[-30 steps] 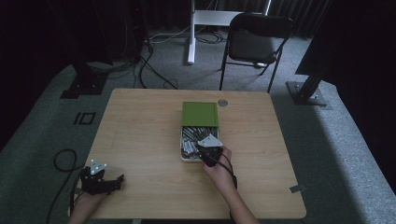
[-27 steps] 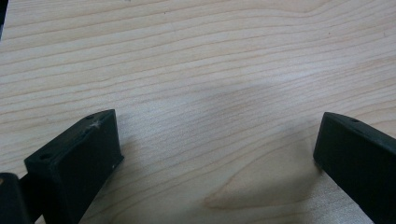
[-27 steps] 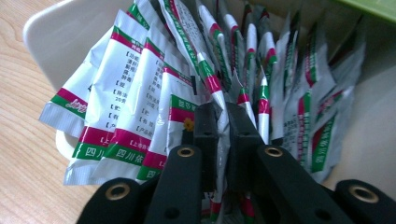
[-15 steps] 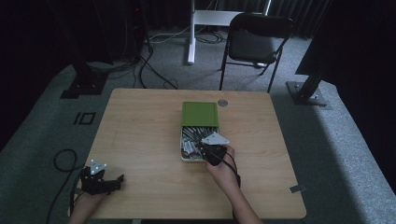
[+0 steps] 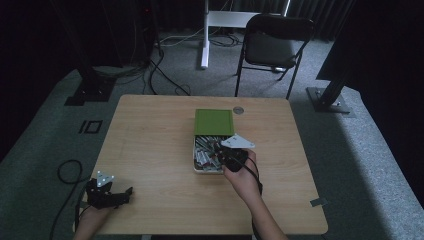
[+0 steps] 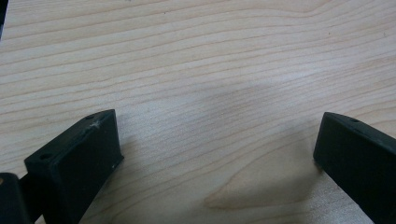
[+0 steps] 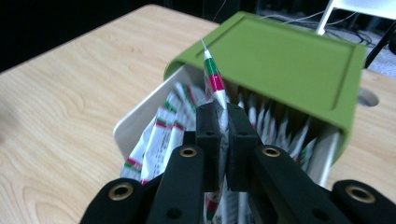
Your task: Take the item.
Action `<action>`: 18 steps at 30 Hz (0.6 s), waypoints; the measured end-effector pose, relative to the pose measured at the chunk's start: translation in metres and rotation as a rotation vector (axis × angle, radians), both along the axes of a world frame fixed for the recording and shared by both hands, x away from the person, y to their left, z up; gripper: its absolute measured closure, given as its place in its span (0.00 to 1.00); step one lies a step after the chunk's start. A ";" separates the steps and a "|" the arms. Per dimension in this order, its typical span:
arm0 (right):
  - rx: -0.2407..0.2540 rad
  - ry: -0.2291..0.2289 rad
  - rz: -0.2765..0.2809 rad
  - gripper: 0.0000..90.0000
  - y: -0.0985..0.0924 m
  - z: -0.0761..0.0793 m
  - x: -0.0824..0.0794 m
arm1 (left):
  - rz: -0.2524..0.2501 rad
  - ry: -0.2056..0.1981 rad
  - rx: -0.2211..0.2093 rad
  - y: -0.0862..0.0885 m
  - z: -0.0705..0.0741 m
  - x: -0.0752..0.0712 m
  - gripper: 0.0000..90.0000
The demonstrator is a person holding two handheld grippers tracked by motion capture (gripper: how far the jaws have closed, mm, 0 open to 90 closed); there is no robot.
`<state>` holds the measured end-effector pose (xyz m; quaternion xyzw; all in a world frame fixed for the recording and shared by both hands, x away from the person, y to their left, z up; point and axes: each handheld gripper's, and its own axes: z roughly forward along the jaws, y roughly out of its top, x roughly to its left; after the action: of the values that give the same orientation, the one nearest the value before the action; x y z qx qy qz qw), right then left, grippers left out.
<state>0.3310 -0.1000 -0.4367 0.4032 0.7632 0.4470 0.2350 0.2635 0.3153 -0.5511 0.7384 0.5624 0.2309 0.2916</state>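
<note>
Near the table's middle stands a white box (image 5: 194, 156) whose green lid (image 5: 214, 122) is slid toward the far side, leaving several red-and-green striped white packets (image 5: 205, 154) showing. My right gripper (image 5: 222, 152) hangs over the box's open end. In the right gripper view it (image 7: 223, 116) is shut on one packet (image 7: 214, 79), which sticks up above the others (image 7: 159, 140) in front of the lid (image 7: 285, 60). My left gripper (image 5: 126, 192) rests at the front left of the table, open, with bare wood (image 6: 210, 60) between its jaws (image 6: 219, 144).
A round cable hole (image 5: 238, 110) sits in the tabletop just behind the lid. A folding chair (image 5: 272, 47) stands beyond the far edge. A strip of tape (image 5: 318, 202) lies near the front right corner. Cables trail on the floor at left.
My right gripper has risen a little over the box with the packet pinched in it. The left gripper has stayed where it was.
</note>
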 end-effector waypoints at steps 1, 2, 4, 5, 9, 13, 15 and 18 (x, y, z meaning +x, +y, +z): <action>0.001 -0.007 -0.007 0.96 -0.001 0.003 0.001 | 0.000 0.000 0.000 0.000 0.000 0.000 0.02; 0.004 -0.011 -0.009 0.96 -0.002 0.005 0.001 | 0.000 0.000 0.001 0.000 0.000 0.000 0.02; 0.017 -0.014 -0.009 0.96 -0.005 0.008 0.002 | 0.000 0.000 0.001 0.000 0.000 0.000 0.02; 0.019 -0.017 -0.012 0.96 -0.006 0.010 0.002 | 0.000 0.000 0.001 0.000 0.000 0.000 0.02; 0.020 -0.047 -0.040 0.96 -0.017 0.022 0.006 | 0.000 0.000 0.001 0.000 0.000 0.000 0.02; 0.023 -0.060 -0.063 0.96 -0.027 0.029 0.008 | 0.000 0.000 0.001 0.000 0.000 0.000 0.02; 0.028 -0.063 -0.077 0.96 -0.033 0.031 0.010 | 0.000 0.000 0.001 0.000 0.000 0.000 0.02; 0.029 -0.069 -0.103 0.96 -0.043 0.033 0.011 | 0.000 0.000 0.001 0.000 0.000 0.000 0.02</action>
<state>0.3422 -0.1431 -0.4041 0.4298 0.7263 0.4589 0.2779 0.2635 0.3153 -0.5511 0.7386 0.5623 0.2311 0.2914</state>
